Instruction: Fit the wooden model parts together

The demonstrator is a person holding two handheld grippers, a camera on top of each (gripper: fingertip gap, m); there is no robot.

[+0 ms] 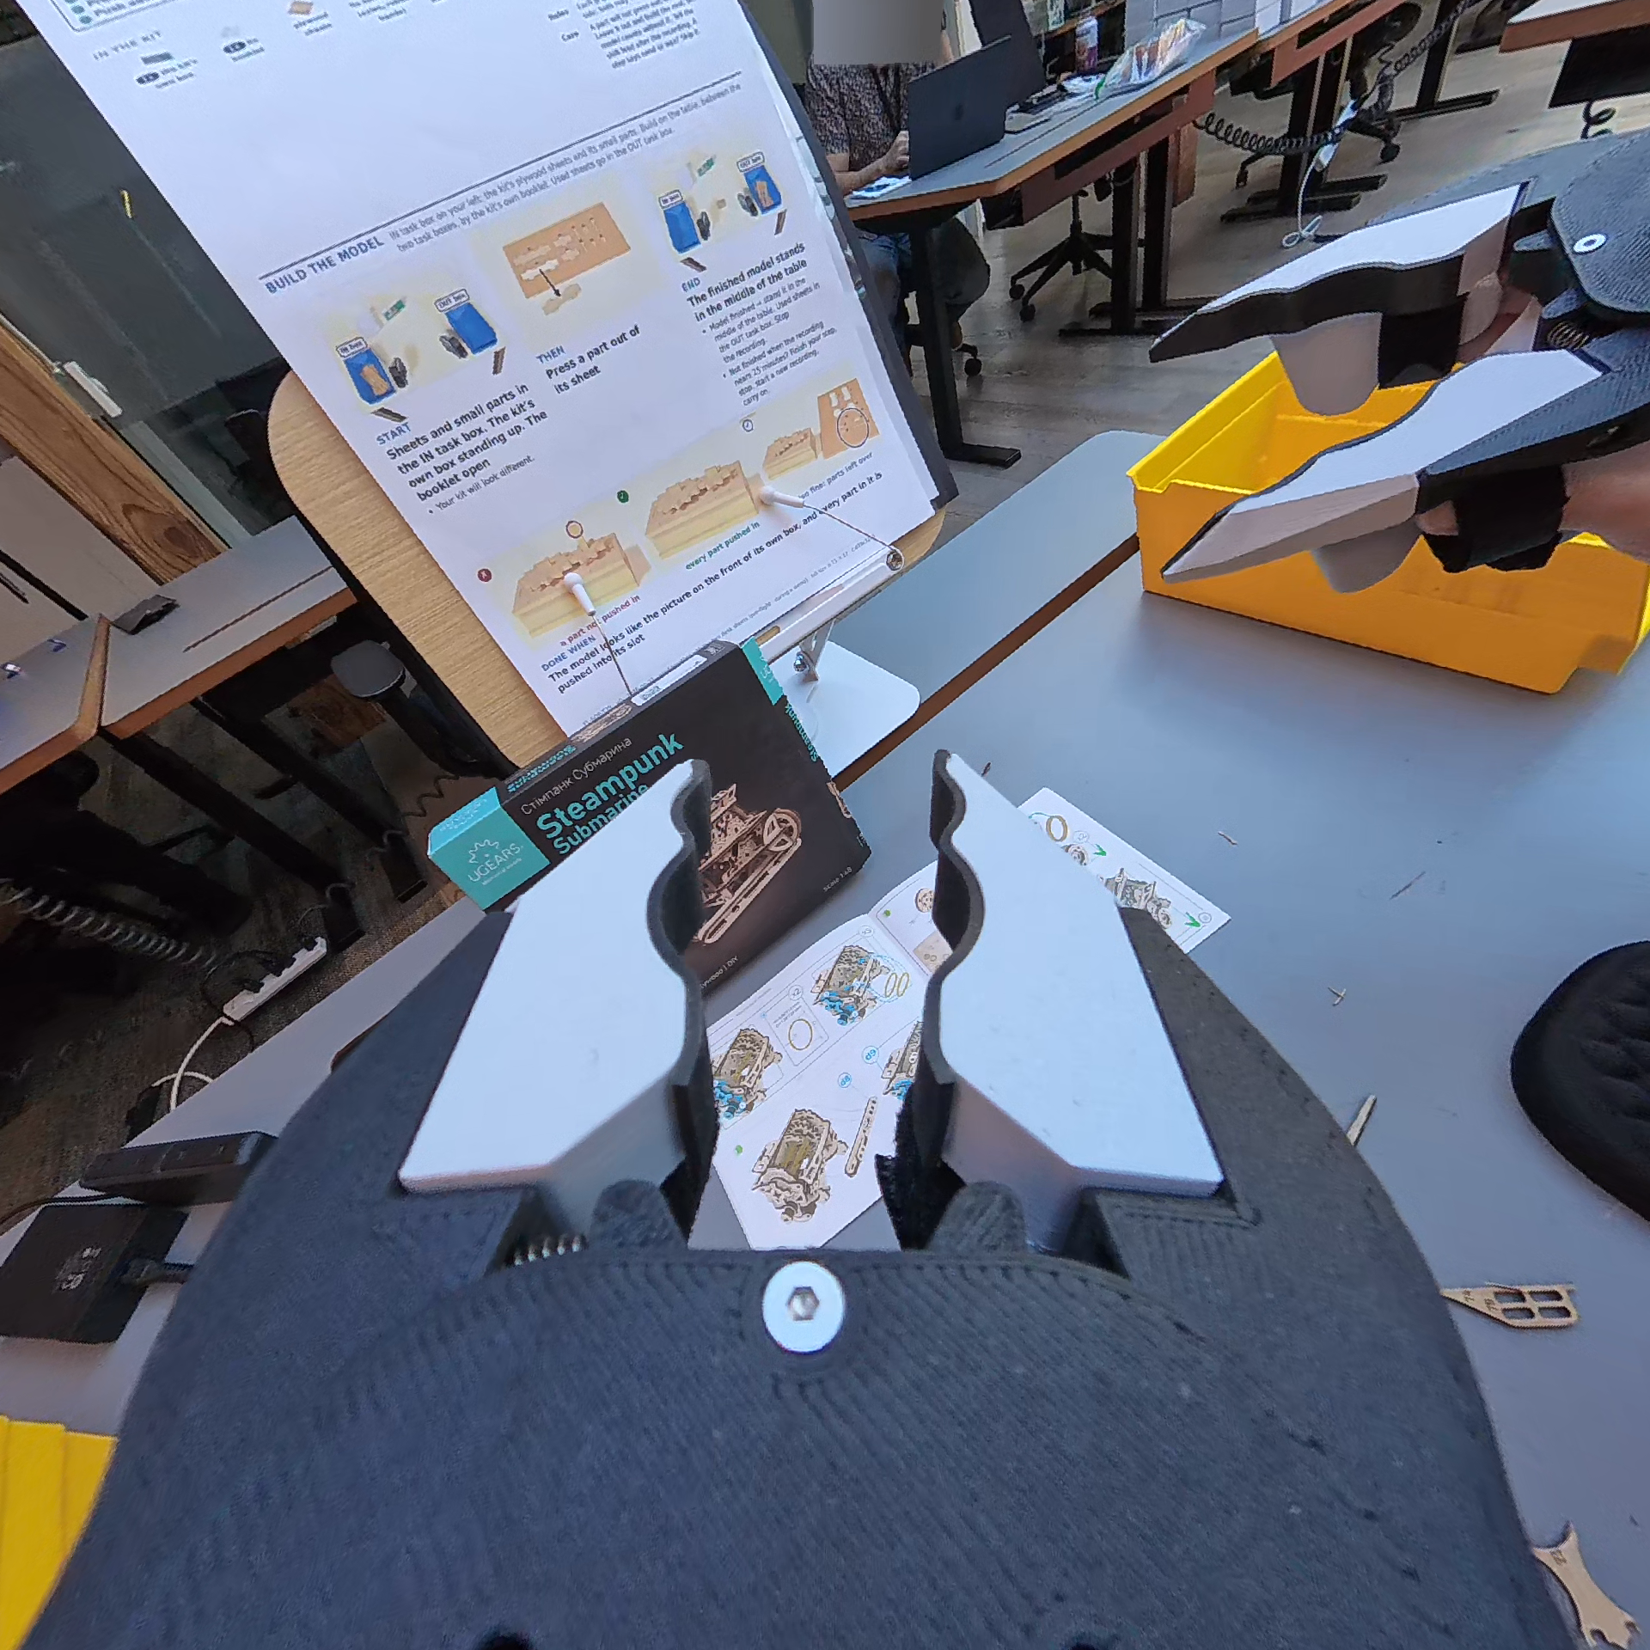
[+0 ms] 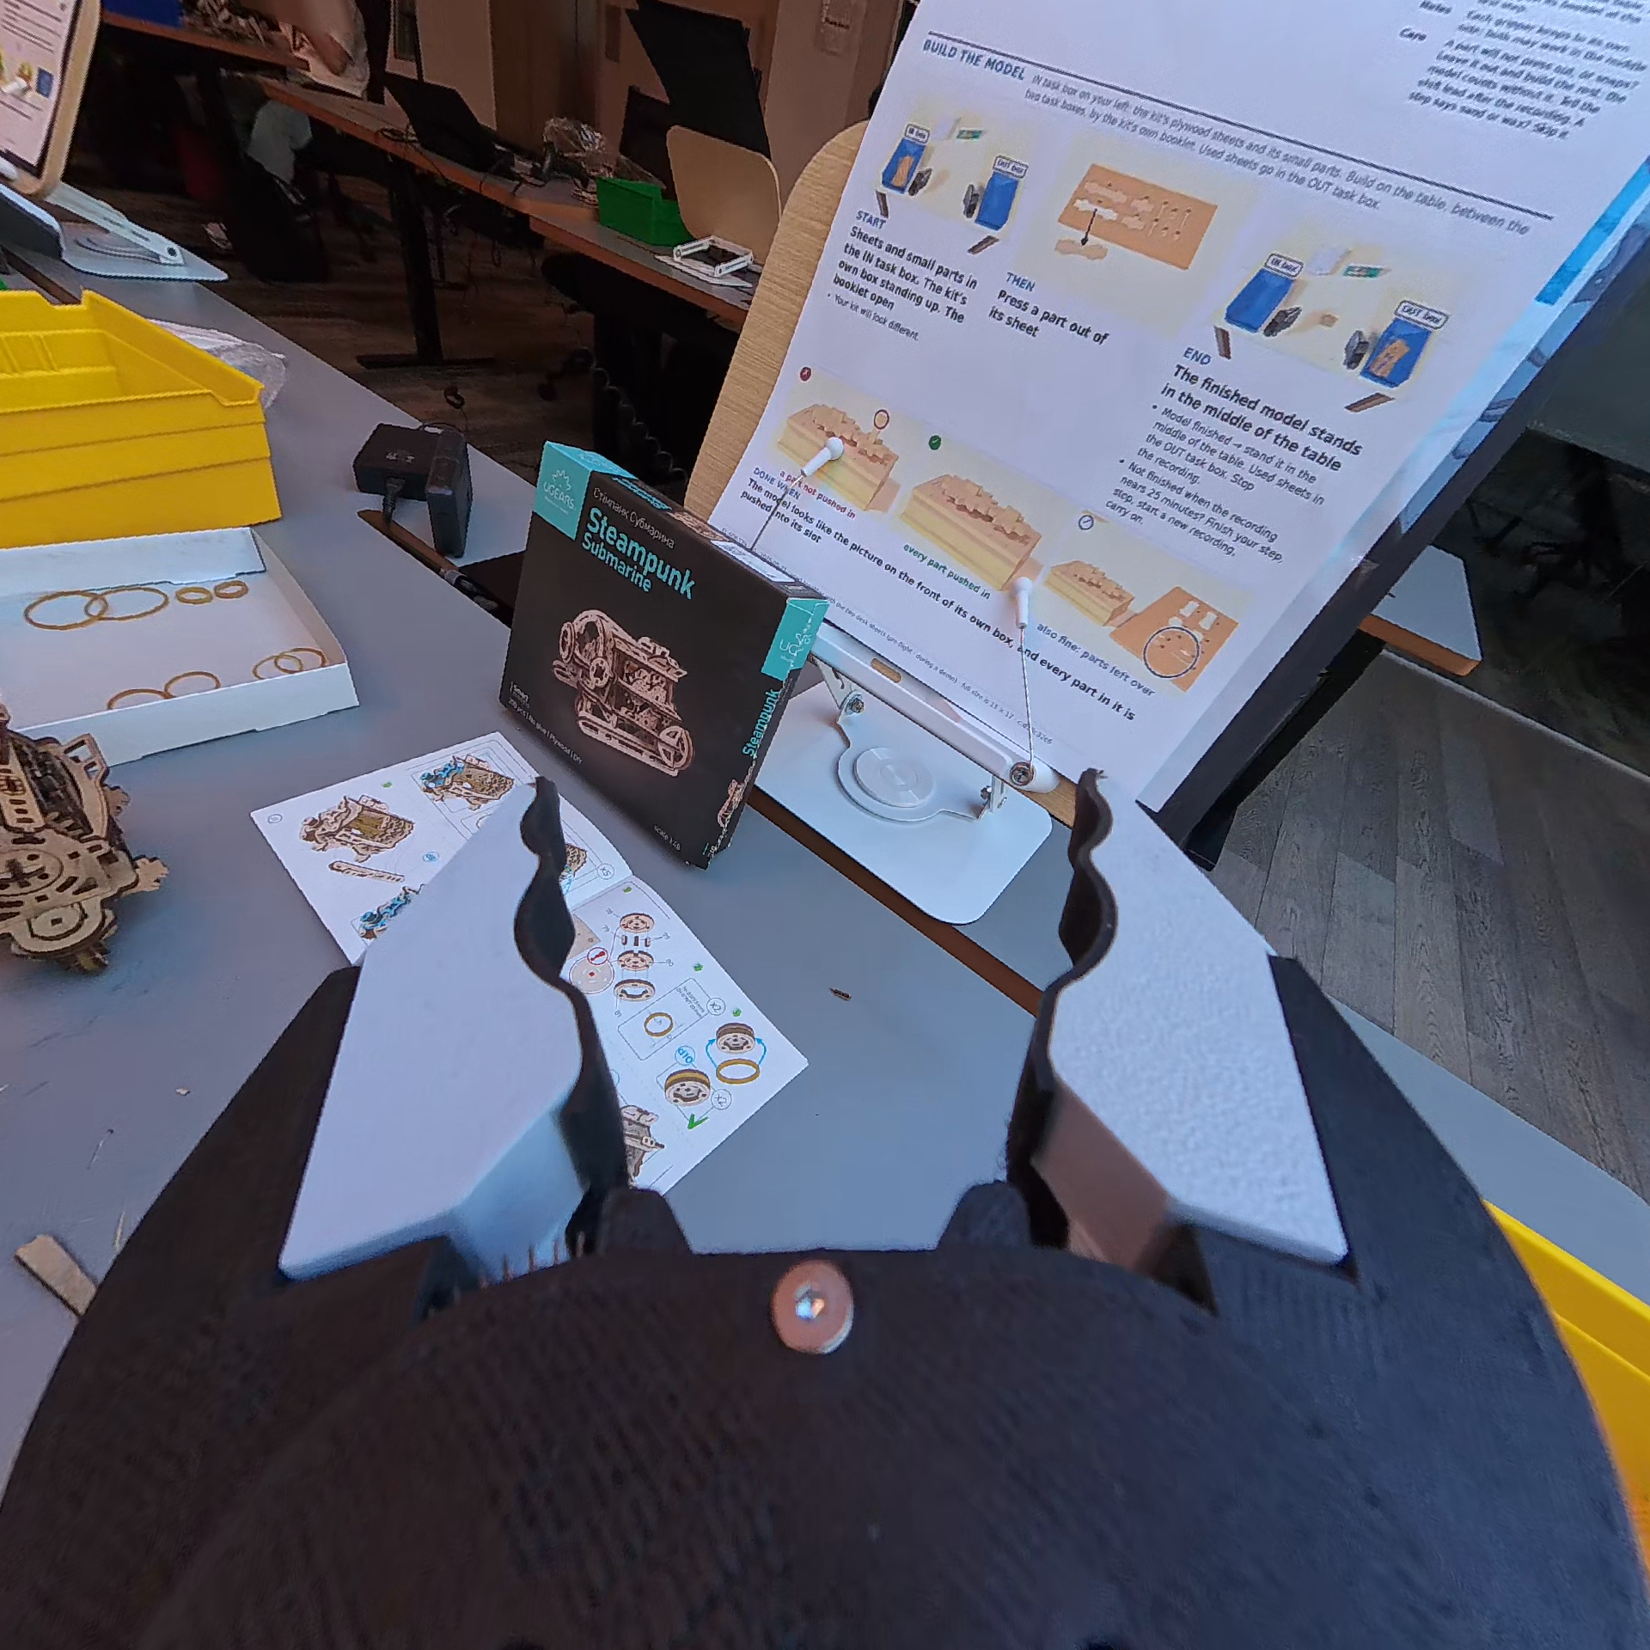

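model: part-built wooden model (image 2: 49, 857) sits at the left edge of the right wrist view, on the grey surface (image 2: 893, 1098), left of the open booklet (image 2: 536, 937); only partly in frame.
handling: judged light, stiff but brittle; thin laser-cut plywood with fine gears and tabs that could snap under a hard squeeze.
where to grip: best guess is the solid outer frame low on the body, not the open fretwork; tabs pressed straight in, no twisting.
loose parts: small flat plywood offcut (image 1: 1513, 1305) near the left tongs, another piece (image 1: 1580, 1598) at the frame's bottom corner; thin, lying flat, likely hard to pinch off the surface.
rings: thin rings lie in a white tray (image 2: 268, 705) behind the model; material unclear.
left tongs (image 1: 817, 857): narrowly parted, empty, above the booklet.
right tongs (image 2: 812, 857): spread wide, empty, aimed towards the kit box (image 2: 643, 661).
bins: yellow bin (image 1: 1339, 571) by the right tongs.
backdrop: instruction sheet (image 2: 1161, 402) on a stand behind the box.
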